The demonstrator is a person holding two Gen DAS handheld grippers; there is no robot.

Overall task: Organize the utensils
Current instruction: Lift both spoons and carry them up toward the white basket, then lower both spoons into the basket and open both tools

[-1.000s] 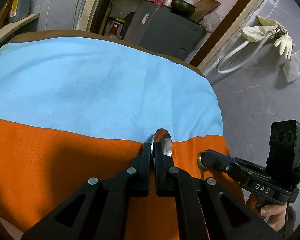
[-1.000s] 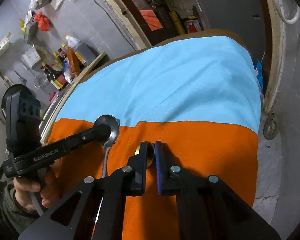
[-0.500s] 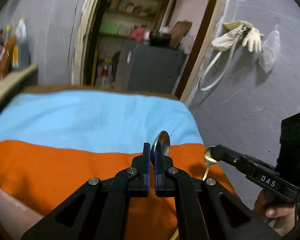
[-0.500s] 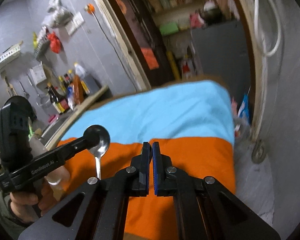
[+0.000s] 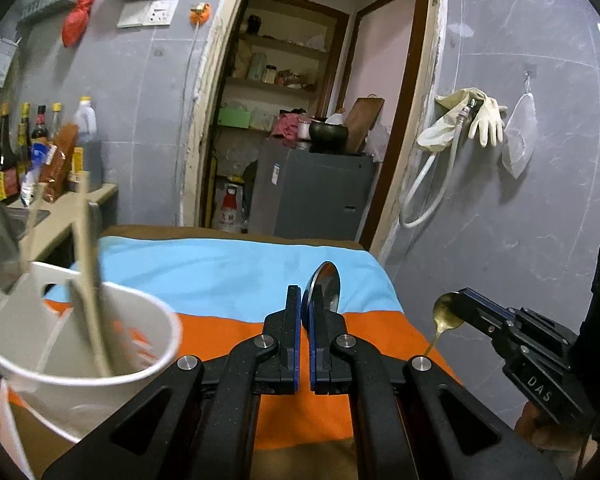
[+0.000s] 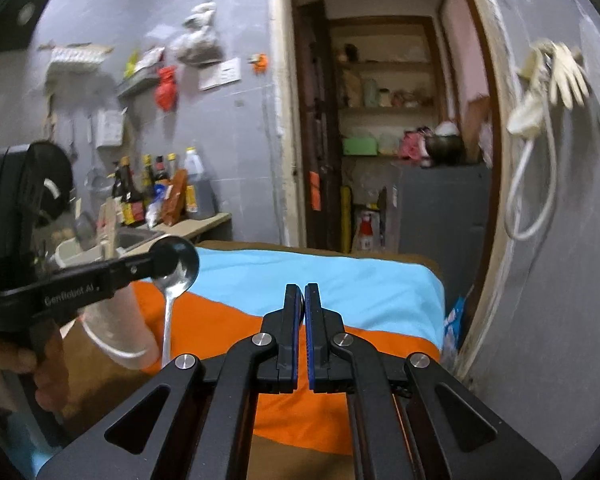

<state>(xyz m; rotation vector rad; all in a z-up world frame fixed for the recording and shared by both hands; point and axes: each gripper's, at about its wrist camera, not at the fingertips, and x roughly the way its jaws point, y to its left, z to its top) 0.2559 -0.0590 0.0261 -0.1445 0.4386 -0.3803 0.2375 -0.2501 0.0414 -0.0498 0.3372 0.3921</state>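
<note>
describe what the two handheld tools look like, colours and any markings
Both are matte black plastic with two flat fingers lined in blue pads, joined by linkage arms with round silver pivot bolts. The left tool carries white "GenRobot.AI" lettering along its arm and a bulky black housing behind. The right tool is marked "DAS" in white, with a black box on top. Bare hands grip both handles; no sleeves or cables clearly visible.

A blue and orange cloth [image 5: 228,268] covers the table. Sauce bottles [image 5: 24,152] stand on a counter at the left, and rubber gloves [image 5: 472,120] hang beside a white hose [image 5: 428,184] on the grey wall.
</note>
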